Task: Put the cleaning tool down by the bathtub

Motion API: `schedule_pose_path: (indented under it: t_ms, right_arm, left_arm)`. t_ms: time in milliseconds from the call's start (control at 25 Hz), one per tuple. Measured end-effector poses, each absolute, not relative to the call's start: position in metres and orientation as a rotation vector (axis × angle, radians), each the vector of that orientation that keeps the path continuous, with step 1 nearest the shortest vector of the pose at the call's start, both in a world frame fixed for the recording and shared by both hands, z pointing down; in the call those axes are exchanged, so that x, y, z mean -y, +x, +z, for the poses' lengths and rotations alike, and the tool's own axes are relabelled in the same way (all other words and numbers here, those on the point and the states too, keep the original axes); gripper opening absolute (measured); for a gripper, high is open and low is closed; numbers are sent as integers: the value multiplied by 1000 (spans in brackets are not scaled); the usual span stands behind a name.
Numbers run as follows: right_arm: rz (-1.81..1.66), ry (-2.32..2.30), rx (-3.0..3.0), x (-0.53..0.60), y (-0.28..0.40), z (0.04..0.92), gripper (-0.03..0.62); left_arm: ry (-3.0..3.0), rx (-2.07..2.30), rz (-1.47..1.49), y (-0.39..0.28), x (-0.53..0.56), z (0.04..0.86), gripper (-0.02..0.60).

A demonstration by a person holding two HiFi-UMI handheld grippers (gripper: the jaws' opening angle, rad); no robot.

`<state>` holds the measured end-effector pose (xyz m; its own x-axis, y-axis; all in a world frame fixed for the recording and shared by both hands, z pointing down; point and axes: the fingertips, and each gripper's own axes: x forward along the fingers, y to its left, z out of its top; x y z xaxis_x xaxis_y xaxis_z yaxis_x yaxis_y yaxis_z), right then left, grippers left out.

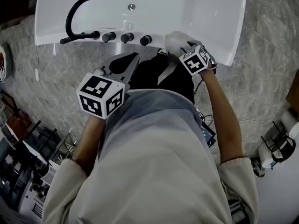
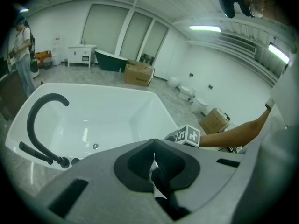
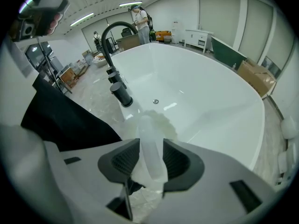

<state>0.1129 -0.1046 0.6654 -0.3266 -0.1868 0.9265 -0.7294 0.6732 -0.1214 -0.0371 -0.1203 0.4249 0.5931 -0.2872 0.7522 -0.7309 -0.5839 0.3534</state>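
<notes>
Cleaning tool (image 3: pixel 152 125) lying on bathtub (image 3: pixel 219 101) rim, handle running between right gripper (image 3: pixel 150 149) fingers (image 3: pixel 122 161), head pointing toward 12 o'clock. Fingers standing wide apart, not clamping it. Left gripper (image 2: pixel 154 167) fingers sitting closed, holding nothing.

The translucent white cleaning tool (image 3: pixel 150 148) rests at lower centre on the near rim of the white bathtub (image 3: pixel 210 101), its head toward the basin.

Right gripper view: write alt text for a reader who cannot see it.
A white cleaning tool stands between the open jaws of the right gripper, its head on the rim of the white bathtub. A black faucet arches at left.
</notes>
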Motion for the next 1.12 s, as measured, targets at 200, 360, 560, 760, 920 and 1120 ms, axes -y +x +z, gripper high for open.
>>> schedule_pose_path:
  t_ms: [200, 360, 560, 760, 920, 1120]
  right_arm:
    - [674, 745, 1860, 104, 116, 655, 143]
    - [683, 781, 1871, 105, 119, 645, 143]
    - [710, 831, 1874, 102, 125, 635, 142]
    - [747, 869, 1878, 97, 130, 623, 135]
    - [761, 895, 1891, 93, 133, 611, 117]
    - [757, 916, 1917, 85, 131, 593, 104]
  left_arm:
    - [2176, 780, 851, -28, 125, 424, 5]
    - [2189, 757, 856, -22, 125, 424, 5]
    - [2207, 735, 850, -16, 129, 424, 5]
    - [2232, 716, 838, -9, 133, 421, 5]
    - [2249, 709, 828, -4, 133, 417, 5]
    - [2280, 704, 807, 0, 133, 410, 5]
